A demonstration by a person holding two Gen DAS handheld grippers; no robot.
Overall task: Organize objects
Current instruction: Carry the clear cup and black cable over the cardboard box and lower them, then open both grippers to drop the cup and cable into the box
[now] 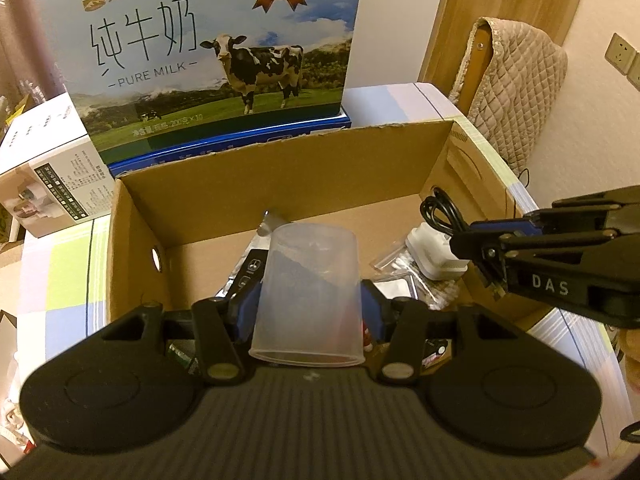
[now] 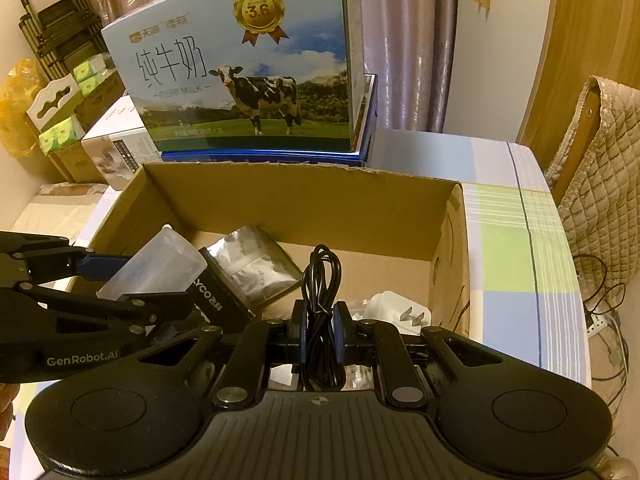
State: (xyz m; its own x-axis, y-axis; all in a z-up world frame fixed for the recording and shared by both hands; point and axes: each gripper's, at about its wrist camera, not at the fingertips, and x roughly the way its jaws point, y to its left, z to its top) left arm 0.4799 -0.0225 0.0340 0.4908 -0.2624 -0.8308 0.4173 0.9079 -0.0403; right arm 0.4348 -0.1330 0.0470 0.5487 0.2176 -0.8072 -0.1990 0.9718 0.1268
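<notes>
My left gripper [image 1: 310, 300] is shut on a translucent plastic cup [image 1: 308, 280], its blue pads pressing the cup's sides and its mouth facing the camera. The cup hangs over the open cardboard box [image 1: 280, 176]. My right gripper [image 2: 322, 320] is shut on a looped black cable [image 2: 320, 272] over the box's right part. The cable's white charger plug [image 2: 396, 310] sits just beyond the fingers; I cannot tell whether it rests on the box floor. In the right wrist view the left gripper [image 2: 132, 284] with the cup [image 2: 160, 264] is at the left. The right gripper [image 1: 460, 240] enters the left wrist view from the right.
Inside the box lie a silver foil packet [image 2: 256, 264], a black carton [image 2: 216, 300] and clear bags [image 1: 400, 264]. A milk carton [image 1: 208, 60] stands behind the box, a white box [image 1: 44, 176] to its left. A chair with a quilted cover [image 1: 516, 92] stands right of the checked table [image 2: 516, 264].
</notes>
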